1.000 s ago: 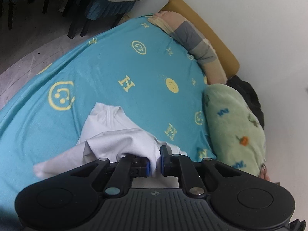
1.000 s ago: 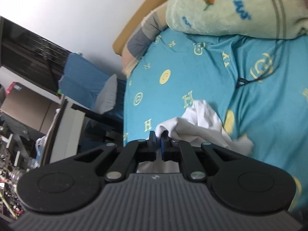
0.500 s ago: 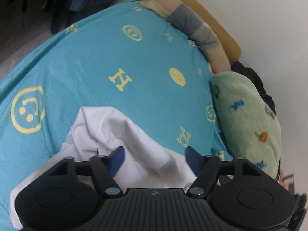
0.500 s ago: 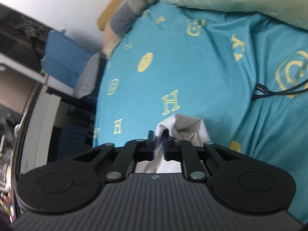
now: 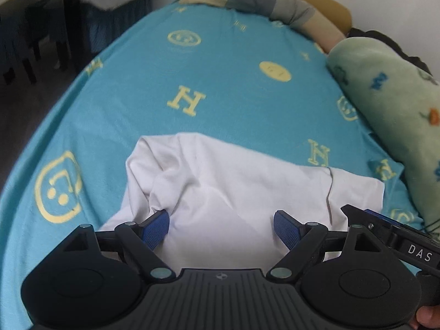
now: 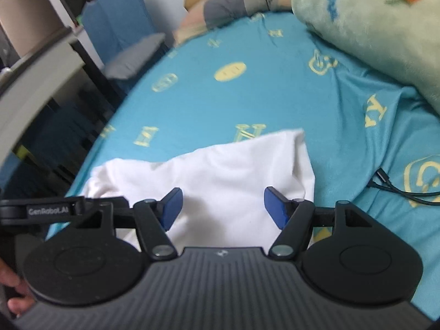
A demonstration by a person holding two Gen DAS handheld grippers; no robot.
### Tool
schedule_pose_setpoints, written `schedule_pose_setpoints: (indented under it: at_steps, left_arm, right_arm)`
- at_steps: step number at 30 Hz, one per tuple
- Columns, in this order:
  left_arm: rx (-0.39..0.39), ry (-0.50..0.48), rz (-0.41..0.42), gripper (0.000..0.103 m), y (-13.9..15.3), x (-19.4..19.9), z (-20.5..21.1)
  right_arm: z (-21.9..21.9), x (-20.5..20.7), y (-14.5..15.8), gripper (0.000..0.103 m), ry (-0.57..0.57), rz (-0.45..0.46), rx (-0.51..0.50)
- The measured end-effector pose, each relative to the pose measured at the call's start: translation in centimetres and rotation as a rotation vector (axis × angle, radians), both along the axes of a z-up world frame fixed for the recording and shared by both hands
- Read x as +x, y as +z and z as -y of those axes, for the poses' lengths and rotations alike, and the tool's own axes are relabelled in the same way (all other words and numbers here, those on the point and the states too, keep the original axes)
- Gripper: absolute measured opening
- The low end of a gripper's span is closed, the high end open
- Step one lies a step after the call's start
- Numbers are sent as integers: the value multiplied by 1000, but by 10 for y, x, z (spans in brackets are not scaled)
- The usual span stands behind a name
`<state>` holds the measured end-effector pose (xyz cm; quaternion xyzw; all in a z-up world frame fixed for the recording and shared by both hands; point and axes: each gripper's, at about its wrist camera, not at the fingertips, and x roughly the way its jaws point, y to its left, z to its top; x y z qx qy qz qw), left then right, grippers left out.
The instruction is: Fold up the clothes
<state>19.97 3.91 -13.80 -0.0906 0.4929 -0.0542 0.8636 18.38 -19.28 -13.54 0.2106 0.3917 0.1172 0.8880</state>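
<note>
A white garment [image 5: 220, 189] lies crumpled on the turquoise bed sheet [image 5: 220, 82], close in front of both grippers. It also shows in the right wrist view [image 6: 220, 176]. My left gripper [image 5: 221, 227] is open, its blue pads apart over the cloth; a fold touches the left pad [image 5: 155, 227]. My right gripper [image 6: 221, 209] is open and empty, its pads spread above the garment's near part. The right gripper's body [image 5: 396, 236] shows at the lower right of the left wrist view.
A green patterned blanket [image 5: 396, 104] lies along the bed's right side. A striped pillow [image 5: 275, 8] rests at the headboard. A black cable [image 6: 396, 189] lies on the sheet at right. Dark chairs [image 5: 41, 27] and shelves [image 6: 41, 68] stand off the bed's left edge.
Both grippers have opened and let go of the white garment, which now lies spread lower on the sheet. The left opened first, the right in the last half second.
</note>
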Motion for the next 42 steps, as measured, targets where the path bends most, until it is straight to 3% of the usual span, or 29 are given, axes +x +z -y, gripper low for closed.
schedule_pose_setpoints:
  at_steps: [4, 5, 8, 13, 17, 20, 23, 28, 33, 37, 38, 42]
  left_arm:
    - [-15, -2, -4, 85, 1, -8, -2]
    - [-19, -4, -3, 85, 3, -12, -2]
    - [-94, 36, 5, 85, 20, -34, -15]
    - [-369, 109, -12, 89, 49, -89, -43]
    - [-534, 135, -90, 89, 43, -124, -53]
    - [-614, 122, -120, 90, 37, -137, -51]
    - [-635, 110, -168, 89, 23, -131, -41]
    - [-661, 213, -308, 88, -20, -114, -45]
    - [-678, 412, -283, 80, -36, -116, -70]
    - [-728, 538, -271, 68, -45, -117, -83]
    - [-726, 539, -273, 62, -45, -115, -82]
    - [-717, 524, -246, 43, -38, -109, -83]
  right_arm:
    - [-6, 14, -15, 68, 8, -15, -88]
    - [-4, 9, -12, 68, 0, -22, -66]
    - [8, -10, 2, 69, -32, -43, 38]
    - [33, -61, 24, 70, -110, -84, 234]
    - [52, -105, 13, 71, -191, -134, 457]
    - [60, -130, -11, 70, -257, -205, 565]
    - [56, -132, -32, 70, -260, -280, 630]
    - [43, -119, -60, 70, -264, -372, 702]
    - [47, -126, -65, 70, -408, -269, 653]
    - [48, -124, -65, 47, -425, -243, 636]
    - [46, -123, -64, 40, -423, -236, 622]
    - [45, -123, -55, 27, -405, -184, 594]
